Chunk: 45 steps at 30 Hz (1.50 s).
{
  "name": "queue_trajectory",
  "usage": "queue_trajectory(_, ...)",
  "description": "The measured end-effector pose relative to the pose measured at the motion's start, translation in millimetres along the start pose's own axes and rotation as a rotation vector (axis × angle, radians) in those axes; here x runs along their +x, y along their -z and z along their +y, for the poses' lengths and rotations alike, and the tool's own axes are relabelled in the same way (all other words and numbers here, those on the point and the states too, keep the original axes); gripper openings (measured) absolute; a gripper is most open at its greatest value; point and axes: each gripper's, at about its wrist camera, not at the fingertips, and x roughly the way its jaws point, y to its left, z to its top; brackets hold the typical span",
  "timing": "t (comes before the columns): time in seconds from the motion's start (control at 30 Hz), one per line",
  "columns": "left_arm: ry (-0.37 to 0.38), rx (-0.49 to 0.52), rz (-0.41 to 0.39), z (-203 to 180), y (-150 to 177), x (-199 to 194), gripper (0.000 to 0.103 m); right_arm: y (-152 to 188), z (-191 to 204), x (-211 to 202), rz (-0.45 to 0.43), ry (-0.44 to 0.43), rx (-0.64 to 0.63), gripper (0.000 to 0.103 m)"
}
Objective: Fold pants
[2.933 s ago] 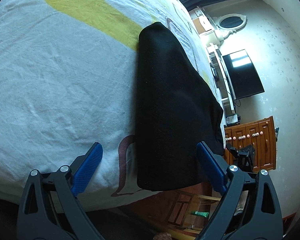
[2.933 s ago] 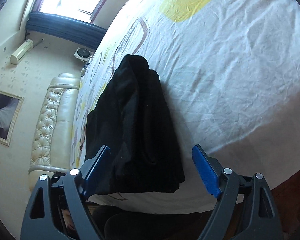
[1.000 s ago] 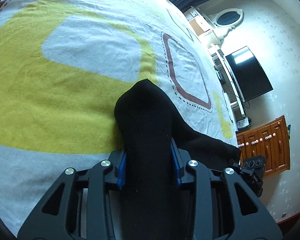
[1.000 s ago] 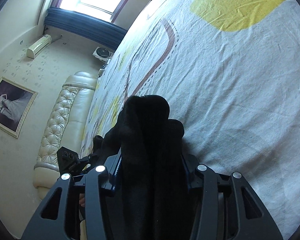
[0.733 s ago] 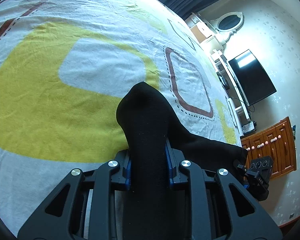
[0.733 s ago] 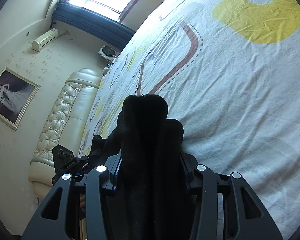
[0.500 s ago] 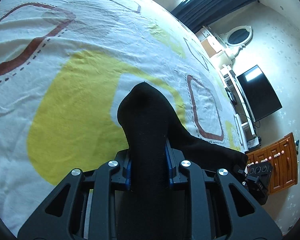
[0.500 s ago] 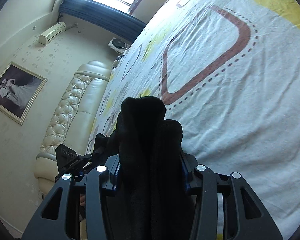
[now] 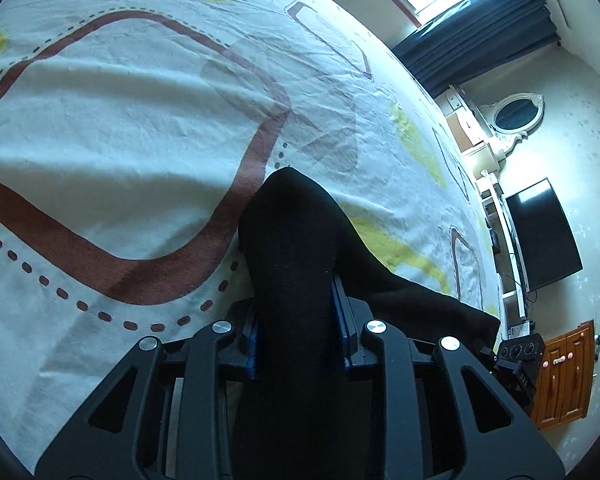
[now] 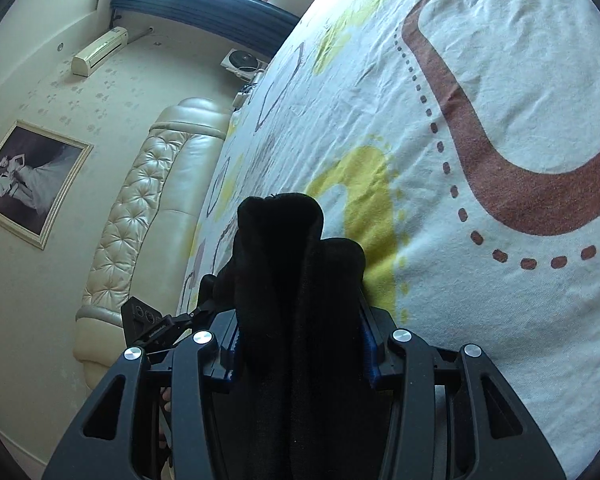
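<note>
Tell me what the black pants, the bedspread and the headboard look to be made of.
Black pants: a soft, matte knit, perhaps fleece or jersey; a fine speckled nap shows and it bunches thickly in the left gripper and the right gripper.
Bedspread: woven cotton-like cloth, matte, finely creased, with printed shapes.
Headboard: glossy cream leather or faux leather, button-tufted.

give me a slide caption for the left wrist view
Left gripper clamped on bunched black pants above a patterned bedsheet.
</note>
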Motion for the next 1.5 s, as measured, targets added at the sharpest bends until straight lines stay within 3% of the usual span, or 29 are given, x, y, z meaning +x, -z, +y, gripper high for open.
queue_trajectory(0.07, 0.045, -0.032, 0.003, 5.7, 2.7, -1.3, 0.038, -0.3, -4.1, -3.7, 0.009, -0.031, 0.031, 0.047)
queue_trajectory(0.13, 0.093, -0.068, 0.000, 10.2, 7.3, -9.0, 0.052, 2.3, -2.4, -10.4, 0.023, -0.038, 0.051, 0.054)
queue_trajectory(0.2, 0.137, -0.097, -0.010, 16.2, 16.2, -21.7, 0.066, 10.0, -1.6, -24.0, 0.024, -0.058, 0.060, 0.067)
queue_trajectory(0.3, 0.190, -0.115, 0.006, 30.8, 37.6, -42.8, 0.073, 28.0, -6.0, -48.0, 0.015, -0.055, 0.063, 0.069)
queue_trajectory(0.43, 0.240, -0.173, 0.017, 51.9, 75.4, -70.4, 0.075, 58.0, -12.8, -73.8, 0.010, -0.057, 0.095, 0.070)
queue_trajectory(0.57, 0.265, -0.205, 0.019, 57.4, 108.5, -85.4, 0.075, 81.5, -6.8, -73.4, 0.032, -0.069, 0.108, 0.076)
queue_trajectory(0.7, 0.276, -0.194, 0.042, 42.0, 126.6, -79.3, 0.075, 89.2, 2.8, -65.1, 0.025, -0.002, 0.087, 0.079)
queue_trajectory(0.77, 0.239, -0.173, 0.020, 34.5, 131.2, -75.8, 0.075, 90.6, 8.2, -59.0, 0.034, 0.040, 0.068, 0.079)
queue_trajectory(0.87, 0.186, -0.145, 0.007, 30.1, 135.9, -71.9, 0.069, 92.7, 14.9, -52.9, 0.046, 0.084, 0.049, 0.075)
queue_trajectory(0.9, 0.157, -0.148, 0.003, 29.4, 136.6, -71.1, 0.058, 93.6, 15.6, -51.9, 0.049, 0.103, 0.049, 0.062)
queue_trajectory(0.93, 0.142, -0.153, 0.004, 29.9, 137.4, -70.1, 0.054, 94.7, 14.0, -51.3, 0.052, 0.114, 0.058, 0.055)
queue_trajectory(1.1, 0.146, -0.135, 0.003, 27.9, 137.0, -78.0, 0.034, 100.1, 7.7, -60.4, 0.024, 0.066, 0.086, 0.039)
queue_trajectory(1.5, 0.147, -0.164, 0.040, 26.0, 147.1, -97.8, 0.030, 115.4, 16.2, -82.1, 0.069, 0.040, 0.083, 0.035)
